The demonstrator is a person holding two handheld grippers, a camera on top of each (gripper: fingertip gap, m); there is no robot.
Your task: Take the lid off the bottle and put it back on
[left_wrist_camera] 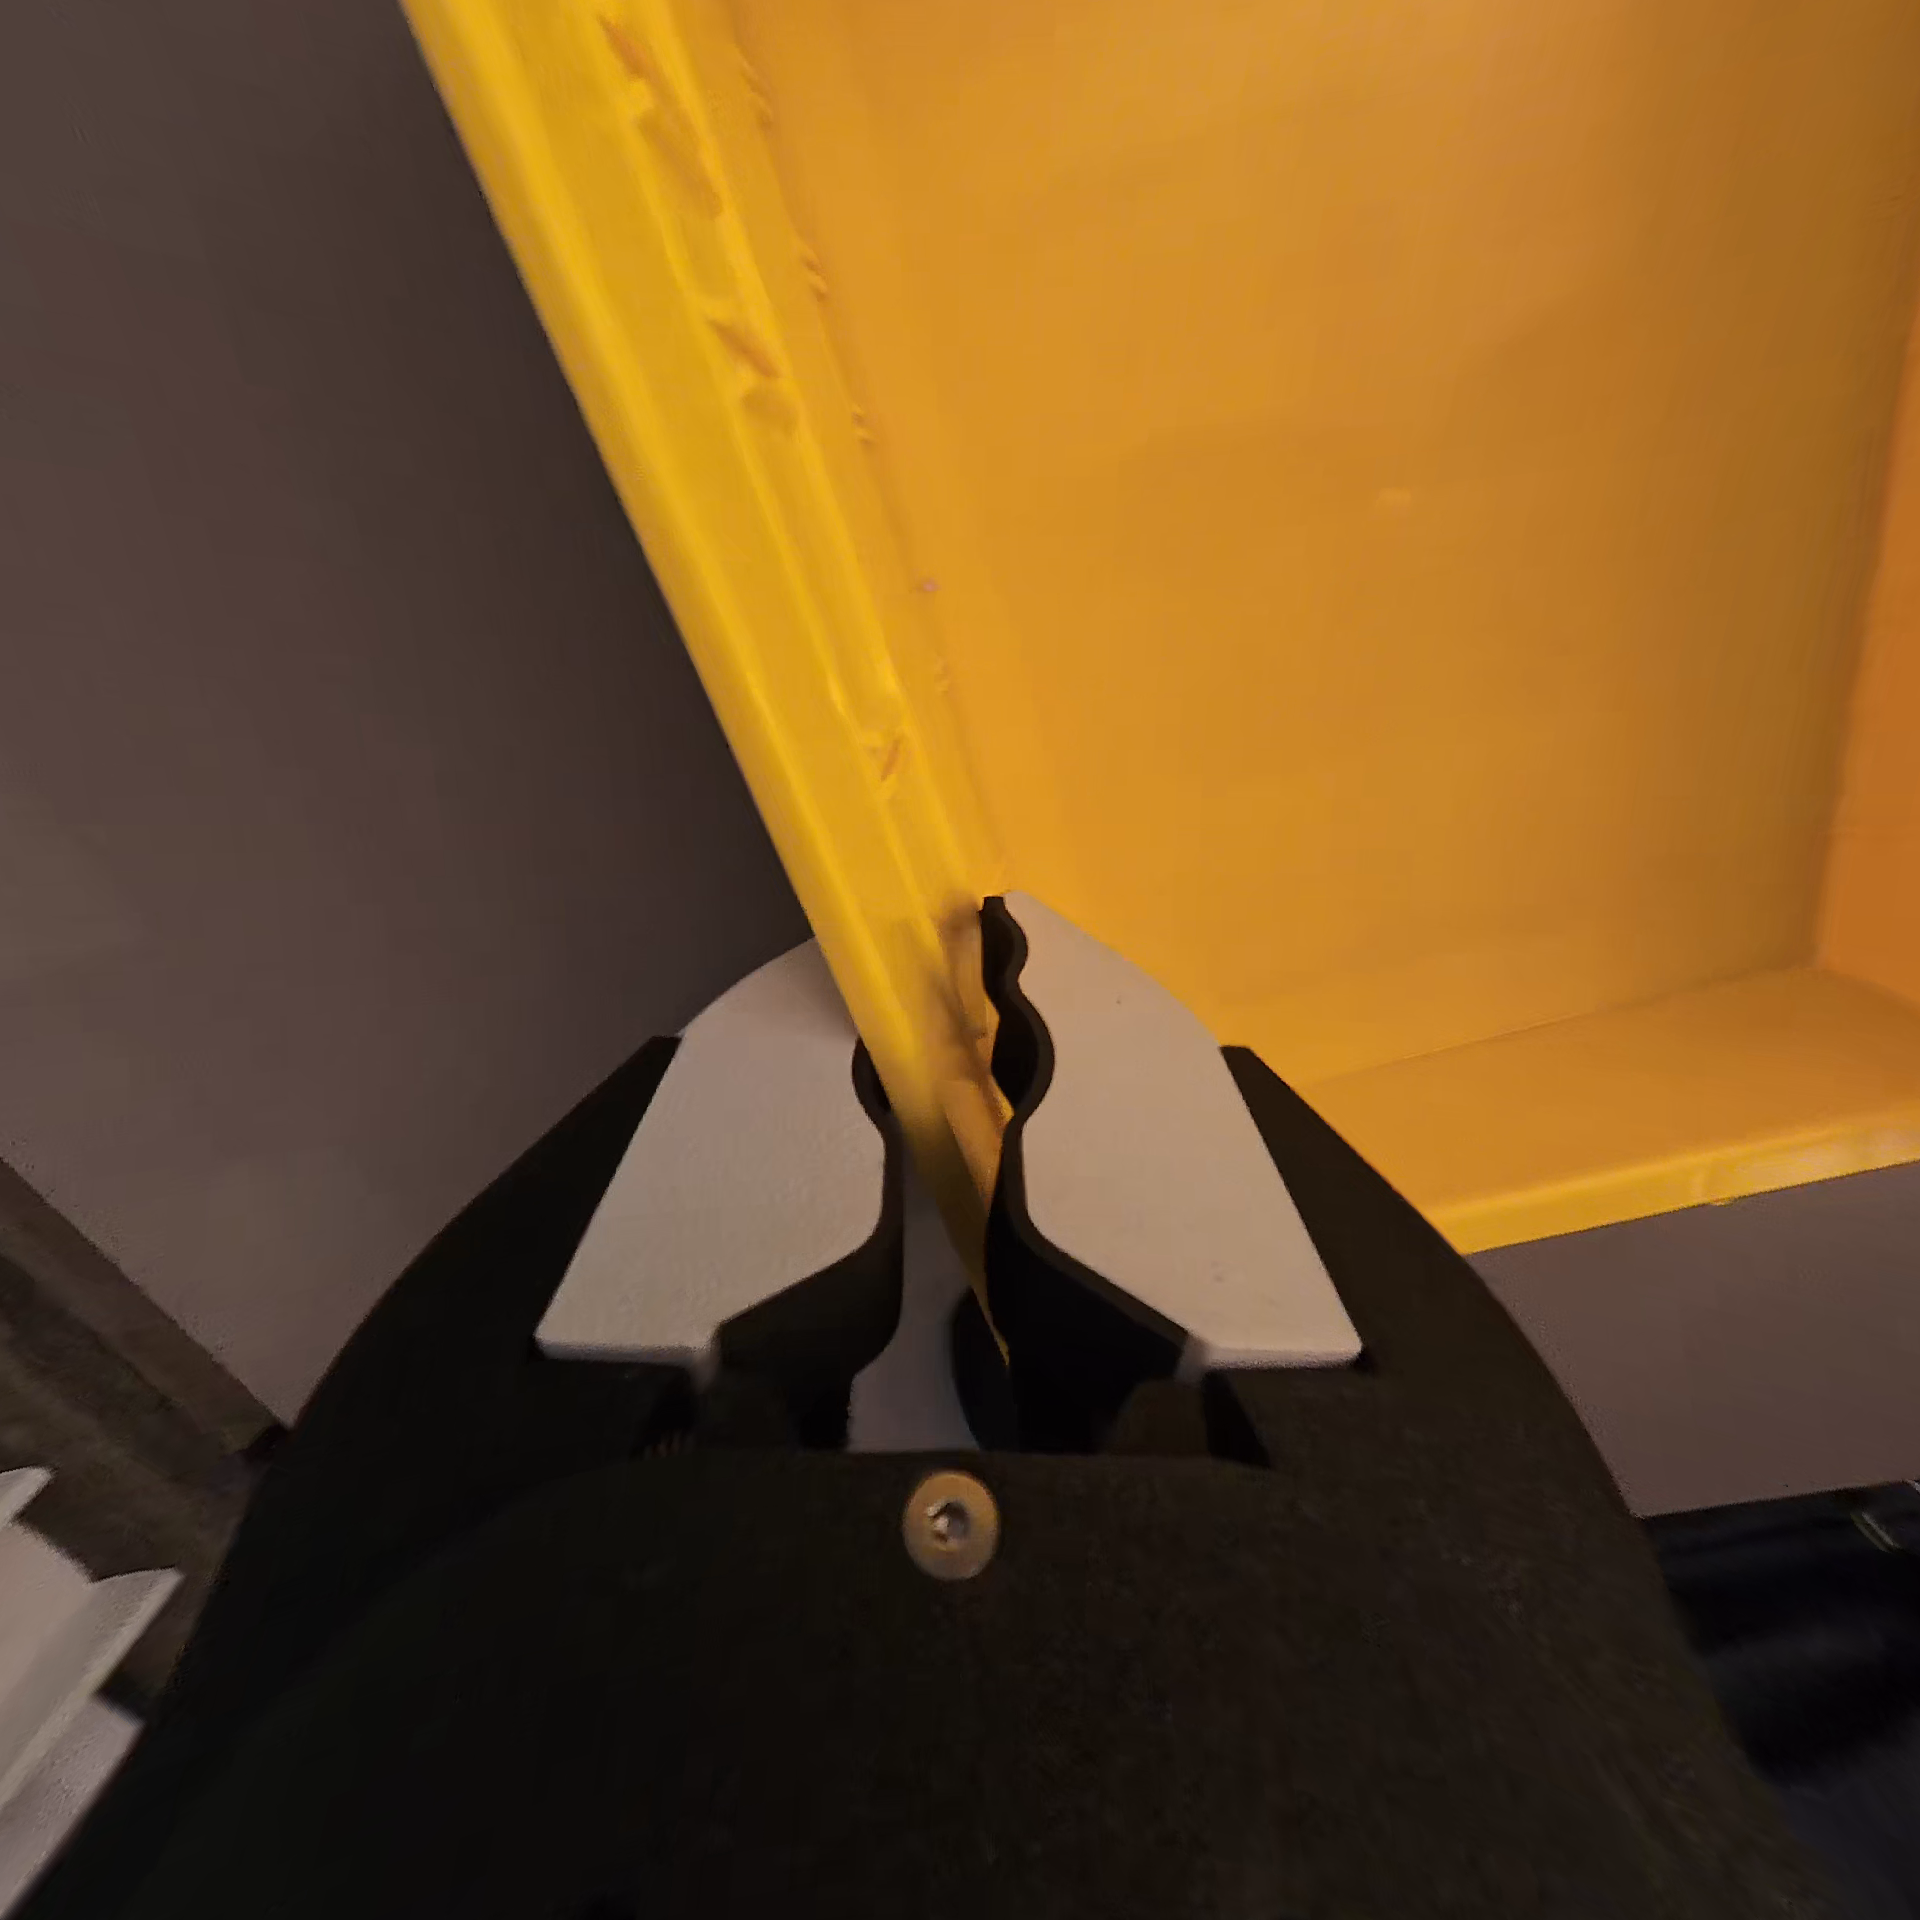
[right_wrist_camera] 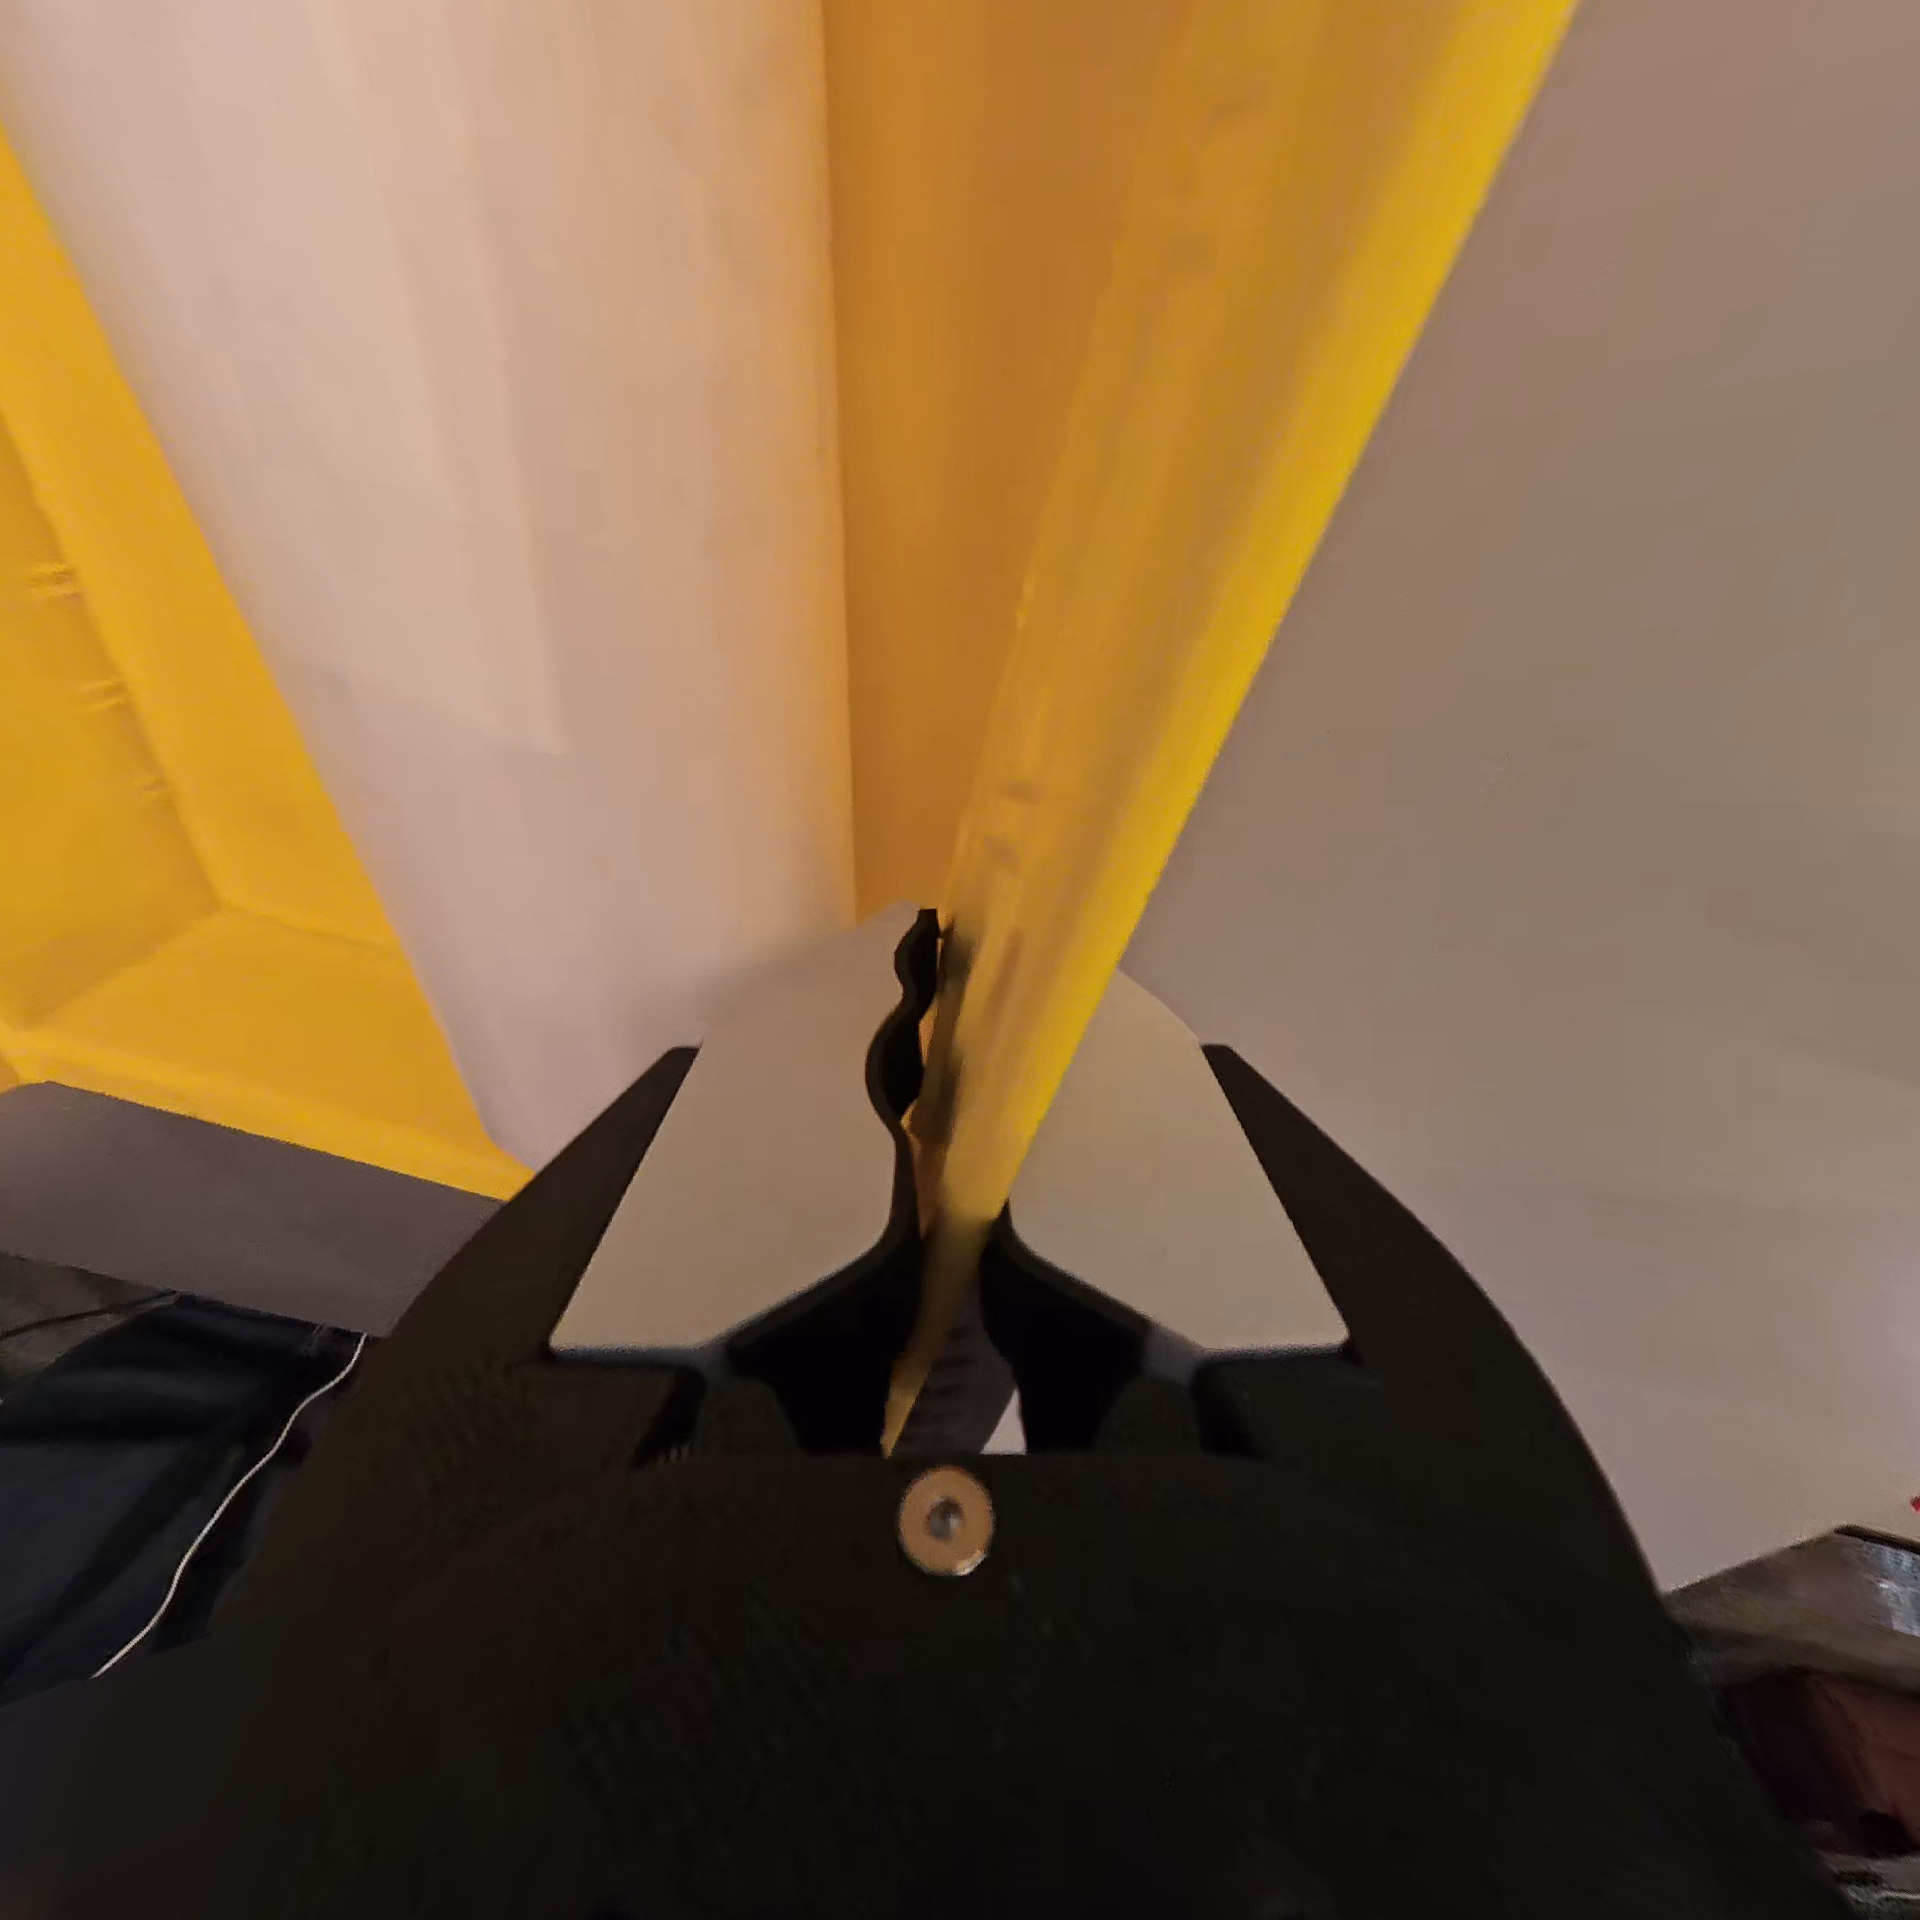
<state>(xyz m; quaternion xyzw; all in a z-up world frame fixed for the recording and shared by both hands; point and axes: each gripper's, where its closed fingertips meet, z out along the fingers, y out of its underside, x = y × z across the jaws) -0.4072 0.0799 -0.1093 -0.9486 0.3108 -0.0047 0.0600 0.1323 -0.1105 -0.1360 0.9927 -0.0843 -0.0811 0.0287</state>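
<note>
The left gripper [left_wrist_camera: 961, 1039] is pinched tight on the thin side wall of a big yellow box [left_wrist_camera: 1351, 520]. The right gripper [right_wrist_camera: 951, 1049] is pinched tight on the other yellow wall [right_wrist_camera: 1122, 623] of what looks like the same box. Each one has the wall squeezed between its two fingers, with no gap left.

Inside the box, in the right wrist view, stands a tall pale thing [right_wrist_camera: 520, 416]. It may be the bottle, but I cannot tell for sure. No lid shows in either picture, so I cannot say if the lid is on or off.

What could go wrong? The walls are thin and smooth. If one gripper pulls harder than the other, the box could tip or twist. Then the pale thing inside could fall over. If a gripper lets go too soon, that side of the box could drop. The pinch is only on the very edge, so the wall could also slip out.

The box sits on a grey surface [left_wrist_camera: 1662, 1351], and its near edge is close to the edge of that surface. Below the edge it is dark, with a white cable [right_wrist_camera: 239, 1507] hanging there. To the left of the box there is open grey room. To the right there is a plain pale wall [right_wrist_camera: 1558, 727] and free space.
</note>
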